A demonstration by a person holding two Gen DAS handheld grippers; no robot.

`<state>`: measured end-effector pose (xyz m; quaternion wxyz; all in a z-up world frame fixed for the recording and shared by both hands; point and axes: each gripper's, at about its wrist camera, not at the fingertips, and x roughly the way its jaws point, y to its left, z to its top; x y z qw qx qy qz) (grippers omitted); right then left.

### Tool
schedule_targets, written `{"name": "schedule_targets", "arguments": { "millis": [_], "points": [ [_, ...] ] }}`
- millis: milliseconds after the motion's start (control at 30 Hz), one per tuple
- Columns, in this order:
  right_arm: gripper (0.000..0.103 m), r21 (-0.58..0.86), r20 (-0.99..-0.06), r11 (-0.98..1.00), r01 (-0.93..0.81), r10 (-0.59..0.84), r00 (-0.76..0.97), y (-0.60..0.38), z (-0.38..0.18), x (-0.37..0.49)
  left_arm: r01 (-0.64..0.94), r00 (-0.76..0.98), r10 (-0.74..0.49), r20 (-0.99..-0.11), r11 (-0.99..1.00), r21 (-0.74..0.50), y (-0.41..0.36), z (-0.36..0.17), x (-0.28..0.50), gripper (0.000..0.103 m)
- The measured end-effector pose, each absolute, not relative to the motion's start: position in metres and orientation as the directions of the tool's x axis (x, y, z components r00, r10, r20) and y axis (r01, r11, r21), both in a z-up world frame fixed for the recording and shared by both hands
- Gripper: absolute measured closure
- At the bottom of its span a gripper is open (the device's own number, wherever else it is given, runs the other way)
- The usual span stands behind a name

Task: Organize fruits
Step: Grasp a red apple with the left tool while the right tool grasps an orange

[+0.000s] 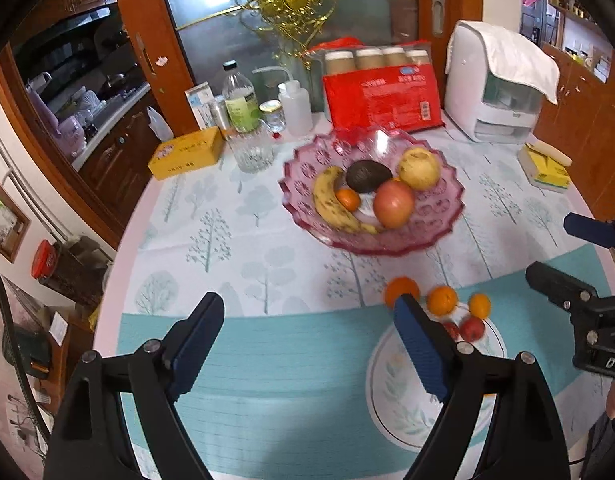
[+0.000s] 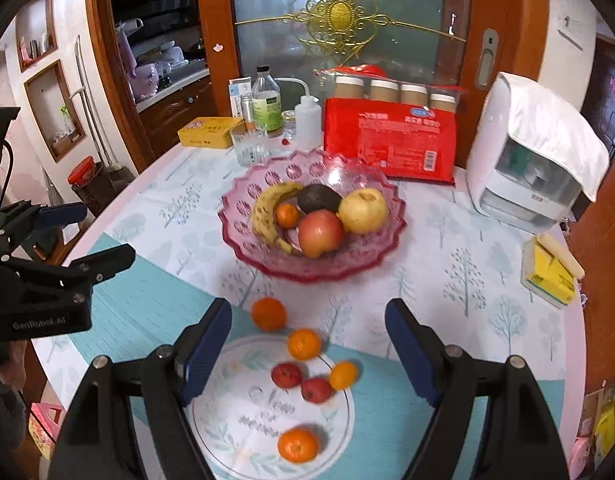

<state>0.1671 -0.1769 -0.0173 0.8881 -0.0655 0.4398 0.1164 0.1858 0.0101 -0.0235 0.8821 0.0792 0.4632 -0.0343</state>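
Observation:
A pink glass fruit bowl [image 1: 307, 168] [image 2: 243, 200] at mid-table holds a banana [image 1: 327, 200] [image 2: 267, 212], an avocado [image 1: 367, 176], a red apple [image 1: 393, 204] [image 2: 320, 232], a yellow apple [image 1: 419, 168] [image 2: 363, 210] and a small orange [image 2: 287, 215]. Nearer me, several oranges [image 2: 269, 314] and two small red fruits [image 2: 286, 375] lie on and beside a flat round plate [image 2: 235, 412] [image 1: 391, 392]. My left gripper [image 1: 307, 340] is open and empty above the tablecloth, left of the plate. My right gripper [image 2: 309, 348] is open and empty above the plate's fruit.
Along the table's back stand a yellow box [image 1: 187, 152], bottles [image 1: 239, 100], a glass [image 1: 253, 152], a red package [image 1: 383, 100] and a white appliance [image 1: 495, 84]. A yellow tissue pack [image 2: 547, 276] lies at the right edge. The table edge curves off at left.

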Motion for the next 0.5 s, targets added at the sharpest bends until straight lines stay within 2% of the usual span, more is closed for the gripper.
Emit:
{"name": "schedule_targets", "arguments": {
  "millis": [500],
  "points": [
    [0.023,0.054,-0.862,0.989,-0.135,0.114,0.493,-0.235,-0.087,0.113,0.205,0.431,-0.054,-0.901,0.978,0.039,-0.032,-0.11,0.15,0.017]
  ]
}}
